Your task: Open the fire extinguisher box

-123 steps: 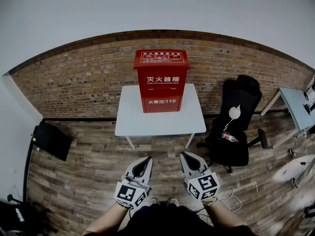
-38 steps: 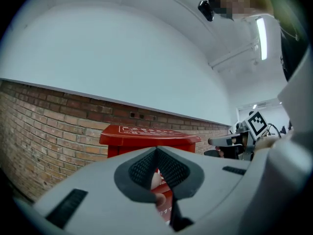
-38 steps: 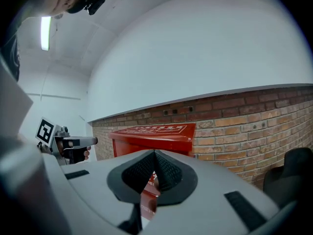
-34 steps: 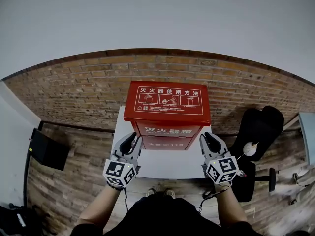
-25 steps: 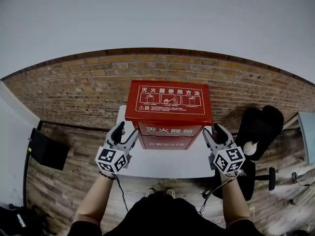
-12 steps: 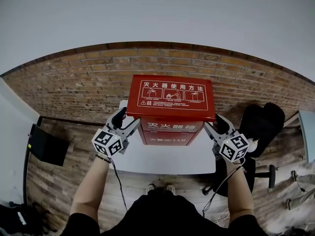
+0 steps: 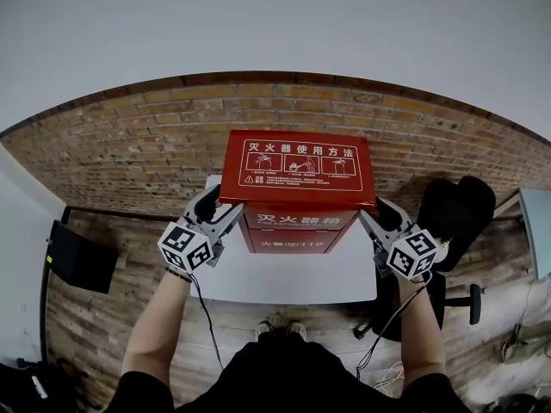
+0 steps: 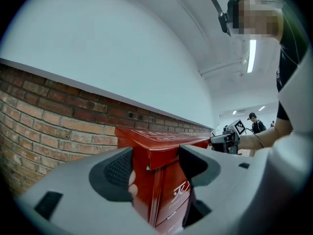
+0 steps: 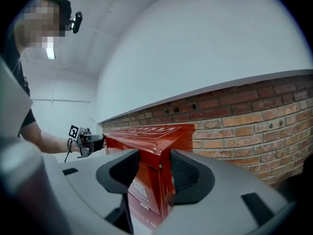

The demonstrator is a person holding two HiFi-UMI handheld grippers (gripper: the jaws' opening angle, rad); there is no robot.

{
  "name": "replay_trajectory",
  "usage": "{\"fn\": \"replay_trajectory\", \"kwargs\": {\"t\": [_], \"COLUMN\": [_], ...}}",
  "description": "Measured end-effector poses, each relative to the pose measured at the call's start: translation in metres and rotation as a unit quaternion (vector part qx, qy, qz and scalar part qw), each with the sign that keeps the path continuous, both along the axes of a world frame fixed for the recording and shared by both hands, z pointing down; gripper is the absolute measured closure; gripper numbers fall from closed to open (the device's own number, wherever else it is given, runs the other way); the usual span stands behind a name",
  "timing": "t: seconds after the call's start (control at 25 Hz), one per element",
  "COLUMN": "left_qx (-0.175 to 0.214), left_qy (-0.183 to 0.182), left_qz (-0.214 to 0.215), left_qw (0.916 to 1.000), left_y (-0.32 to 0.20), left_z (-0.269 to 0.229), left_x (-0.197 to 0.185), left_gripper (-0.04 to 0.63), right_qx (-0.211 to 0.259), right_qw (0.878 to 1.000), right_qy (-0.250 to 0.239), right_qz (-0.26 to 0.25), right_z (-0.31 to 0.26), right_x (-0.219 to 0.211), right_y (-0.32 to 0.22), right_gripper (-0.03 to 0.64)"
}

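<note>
The red fire extinguisher box (image 7: 299,231) stands on a white table (image 7: 284,275), and its lid (image 7: 298,167) shows printed instructions on top. My left gripper (image 7: 220,206) is at the lid's left end. Its jaws are closing with the lid's end edge (image 8: 164,145) between them, and both pads look to touch it. At the lid's right end my right gripper (image 7: 376,212) does the same: its jaws are closing on the lid's corner (image 9: 149,137), pads against both faces. Each gripper view shows the other gripper across the lid.
A brick wall (image 7: 129,144) runs right behind the box. A black office chair (image 7: 454,209) stands to the table's right and a dark flat object (image 7: 77,256) lies on the wood floor at the left. A person (image 8: 254,124) stands far off.
The person has walked up to the table. Both grippers rose from in front of the table to the box's sides, then moved inward until their jaws straddle the lid's two ends.
</note>
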State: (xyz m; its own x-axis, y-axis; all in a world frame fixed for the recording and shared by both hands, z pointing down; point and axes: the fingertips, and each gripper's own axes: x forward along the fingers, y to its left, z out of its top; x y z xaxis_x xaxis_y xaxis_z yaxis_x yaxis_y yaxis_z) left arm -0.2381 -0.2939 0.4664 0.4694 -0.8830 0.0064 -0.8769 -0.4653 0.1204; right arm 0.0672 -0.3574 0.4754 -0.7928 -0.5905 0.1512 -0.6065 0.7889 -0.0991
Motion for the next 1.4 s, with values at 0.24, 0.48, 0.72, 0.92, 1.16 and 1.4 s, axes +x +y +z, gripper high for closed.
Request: {"fn": "replay_trajectory", "kwargs": {"t": [0.24, 0.48, 0.72, 0.92, 1.16, 1.4], "left_qx": [-0.011, 0.022, 0.064, 0.076, 0.082, 0.07], "left_qy": [-0.014, -0.005, 0.006, 0.009, 0.012, -0.003], "left_qz": [0.008, 0.002, -0.014, -0.028, -0.044, -0.057], "left_qw": [0.9998, 0.9998, 0.9978, 0.9967, 0.9955, 0.9959], "left_y": [0.004, -0.002, -0.029, -0.063, -0.107, -0.147], "left_z": [-0.01, -0.061, -0.112, -0.135, -0.154, -0.159], "left_x": [0.001, 0.001, -0.007, -0.012, -0.022, -0.031], "left_gripper": [0.259, 0.261, 0.261, 0.261, 0.261, 0.261], "right_qx": [-0.012, 0.008, 0.076, 0.093, 0.109, 0.101], "right_qw": [1.0, 1.0, 0.996, 0.994, 0.991, 0.992], "right_qy": [0.023, -0.008, -0.011, -0.02, -0.02, -0.007], "right_qz": [0.003, 0.007, 0.04, 0.062, 0.076, 0.079], "right_z": [-0.012, -0.071, -0.129, -0.152, -0.174, -0.18], "right_x": [0.001, 0.001, -0.007, -0.014, -0.027, -0.039], "right_y": [0.004, -0.003, -0.038, -0.076, -0.125, -0.169], "right_gripper": [0.407, 0.405, 0.405, 0.406, 0.405, 0.406]}}
